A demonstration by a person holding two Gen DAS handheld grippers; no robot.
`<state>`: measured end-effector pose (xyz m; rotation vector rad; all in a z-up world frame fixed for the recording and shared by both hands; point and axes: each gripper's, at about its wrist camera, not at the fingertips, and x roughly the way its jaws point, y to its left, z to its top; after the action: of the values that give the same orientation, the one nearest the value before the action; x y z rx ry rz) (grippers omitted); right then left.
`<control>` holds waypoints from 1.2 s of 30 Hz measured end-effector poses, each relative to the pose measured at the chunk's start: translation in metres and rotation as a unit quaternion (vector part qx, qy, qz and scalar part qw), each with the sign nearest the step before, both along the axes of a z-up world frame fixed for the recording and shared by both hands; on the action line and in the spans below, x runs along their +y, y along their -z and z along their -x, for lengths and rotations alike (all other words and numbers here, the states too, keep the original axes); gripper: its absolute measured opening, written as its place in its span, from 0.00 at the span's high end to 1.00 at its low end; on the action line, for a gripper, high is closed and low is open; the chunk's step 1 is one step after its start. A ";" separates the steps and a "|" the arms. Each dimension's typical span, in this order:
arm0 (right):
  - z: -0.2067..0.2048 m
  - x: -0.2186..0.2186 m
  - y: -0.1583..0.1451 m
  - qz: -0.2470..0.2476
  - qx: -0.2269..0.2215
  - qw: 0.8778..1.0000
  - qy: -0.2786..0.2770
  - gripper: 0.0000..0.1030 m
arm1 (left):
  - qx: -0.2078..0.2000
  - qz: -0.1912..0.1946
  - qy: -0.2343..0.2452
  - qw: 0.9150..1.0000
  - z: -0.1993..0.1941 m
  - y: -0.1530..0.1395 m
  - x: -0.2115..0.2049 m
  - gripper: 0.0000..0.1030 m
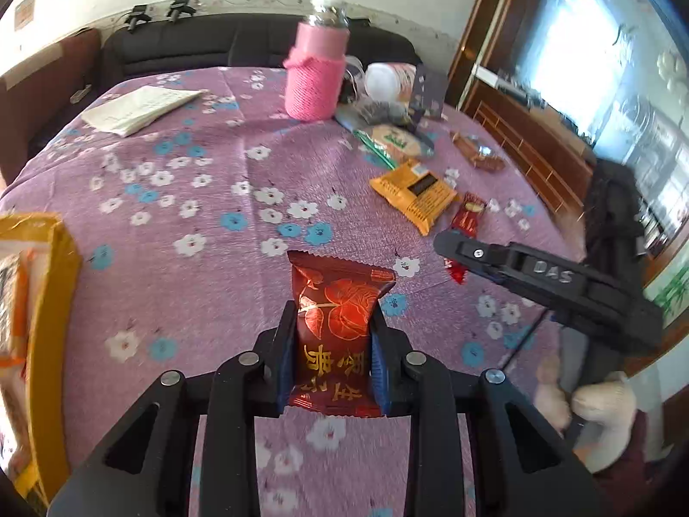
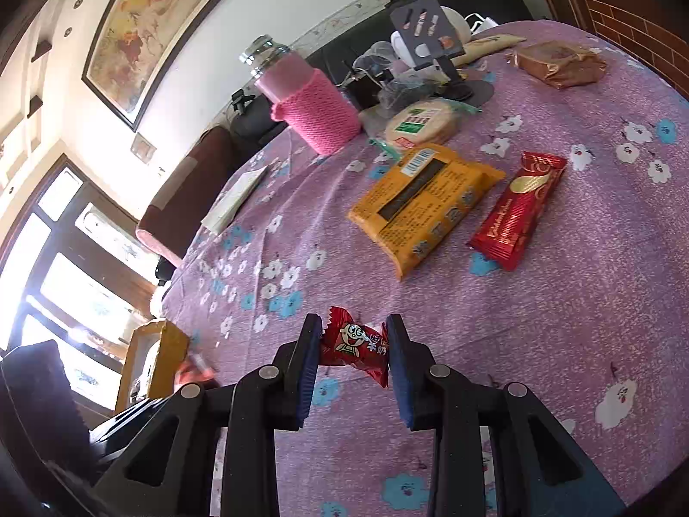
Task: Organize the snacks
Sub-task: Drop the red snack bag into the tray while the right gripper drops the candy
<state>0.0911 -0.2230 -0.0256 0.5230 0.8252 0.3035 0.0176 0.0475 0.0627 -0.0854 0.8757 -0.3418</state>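
Observation:
My left gripper (image 1: 333, 327) is shut on a dark red snack packet (image 1: 338, 323) with gold print and holds it above the purple flowered tablecloth (image 1: 193, 181). My right gripper (image 2: 354, 344) is shut on a small red candy (image 2: 355, 347) with a cartoon face, just above the cloth; it shows as a black arm (image 1: 538, 275) in the left wrist view. A yellow box (image 1: 47, 301) with snacks inside sits at the left edge, also seen in the right wrist view (image 2: 150, 357). An orange packet (image 2: 424, 202), a red wafer bar (image 2: 519, 209), a round green-labelled cracker pack (image 2: 420, 123) and a brown packet (image 2: 560, 62) lie on the table.
A pink knitted bottle (image 1: 316, 77) stands at the back centre. A folded paper (image 1: 138, 107) lies at the back left. A white container (image 1: 383, 79) and a dark phone stand (image 2: 426, 30) clutter the back right. A dark sofa (image 1: 215, 47) lies behind the table.

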 end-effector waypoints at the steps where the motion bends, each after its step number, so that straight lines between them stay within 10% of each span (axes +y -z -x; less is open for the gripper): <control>1: 0.001 0.002 -0.001 0.001 -0.004 1.000 -0.002 0.69 | -0.005 0.009 -0.006 1.000 0.007 -0.006 0.008 0.75; 9: 0.003 0.021 0.000 0.001 -0.001 1.000 -0.011 0.70 | -0.053 0.048 -0.107 0.992 0.068 -0.047 0.116 0.74; 19: 0.031 0.148 -0.042 -0.032 0.001 0.988 -0.154 0.70 | -0.071 0.037 -0.285 0.955 0.114 -0.041 0.266 0.74; 36: 0.037 0.357 -0.025 0.055 0.034 0.952 -0.298 0.70 | -0.008 0.073 -0.279 0.957 0.077 0.006 0.310 0.74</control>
<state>0.0540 0.1336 -0.0003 0.1672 1.0512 0.7932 -0.0597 0.3571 0.0572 -0.4573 0.7716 0.1235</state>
